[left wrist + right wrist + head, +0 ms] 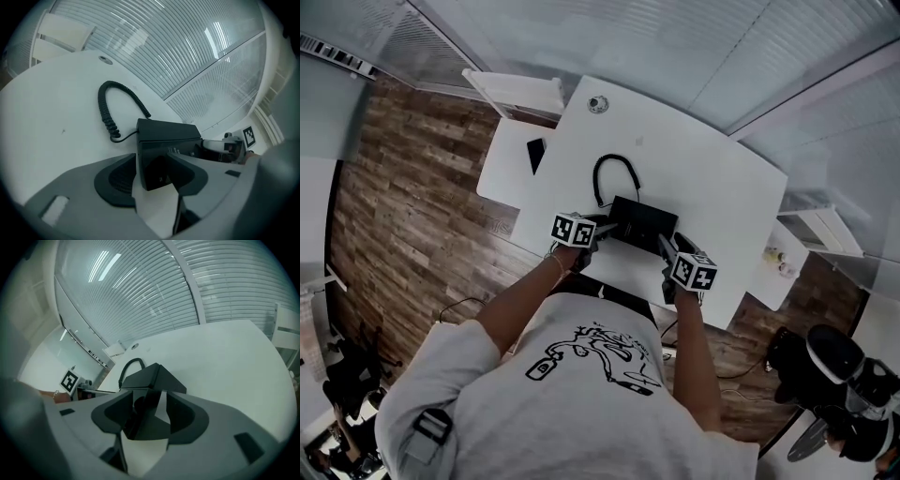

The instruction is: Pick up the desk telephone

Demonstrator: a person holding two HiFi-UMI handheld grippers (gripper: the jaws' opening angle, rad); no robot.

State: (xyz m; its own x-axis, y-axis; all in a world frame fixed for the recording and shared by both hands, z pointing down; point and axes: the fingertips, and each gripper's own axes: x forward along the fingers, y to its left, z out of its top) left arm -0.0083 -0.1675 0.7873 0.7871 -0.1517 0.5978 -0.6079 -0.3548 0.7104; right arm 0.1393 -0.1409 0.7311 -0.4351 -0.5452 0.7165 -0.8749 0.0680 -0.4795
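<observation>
Desk (712,178): cord (107,121), seemingly attached, behind telephone (642,222).

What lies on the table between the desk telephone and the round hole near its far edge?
Only the coiled cord of the desk telephone loops there; otherwise the table is bare. The head view shows it.

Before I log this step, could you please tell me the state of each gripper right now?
Left gripper: open, jaws astride the desk telephone's end.
Right gripper: open, astride its other end.
</observation>
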